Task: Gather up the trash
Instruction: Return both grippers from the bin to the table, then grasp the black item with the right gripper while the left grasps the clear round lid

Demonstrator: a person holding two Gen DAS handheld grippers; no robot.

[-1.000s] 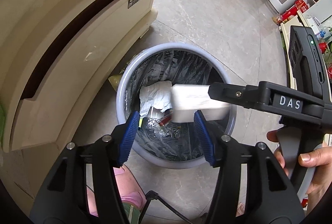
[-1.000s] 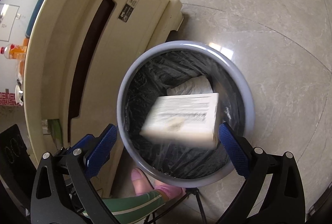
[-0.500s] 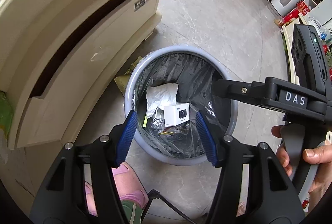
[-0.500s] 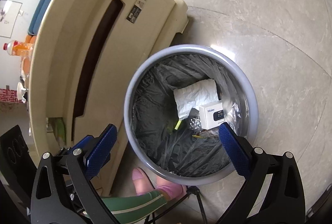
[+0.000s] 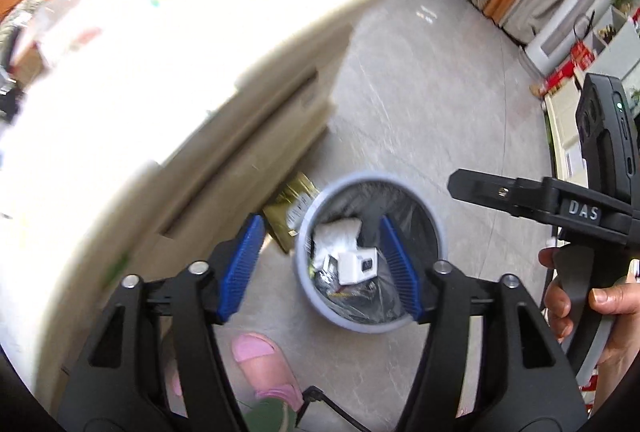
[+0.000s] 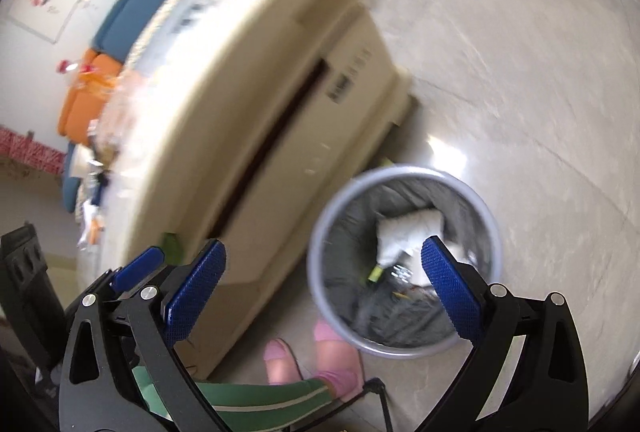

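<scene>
White against the black liner, the small carton (image 5: 357, 266) lay in the grey waste bin (image 5: 434, 228) (beside crumpled paper (image 5: 334, 236)), dropped a moment earlier by the right gripper (image 6: 324, 286), now spread and empty. Left gripper (image 5: 320, 264) was opening, nothing between its jaws; both had lifted clear, so this piece seemed done.

The cream cabinet (image 5: 168, 79) is smeared by motion blur; small litter under the white box (image 5: 357, 266) is perhaps foil.

Both wrist cams look steeply down from above; shared: trash bin (image 5: 370, 252) (image 6: 404, 264), cream cabinet (image 5: 180, 111) (image 6: 260, 111), tiled floor.
</scene>
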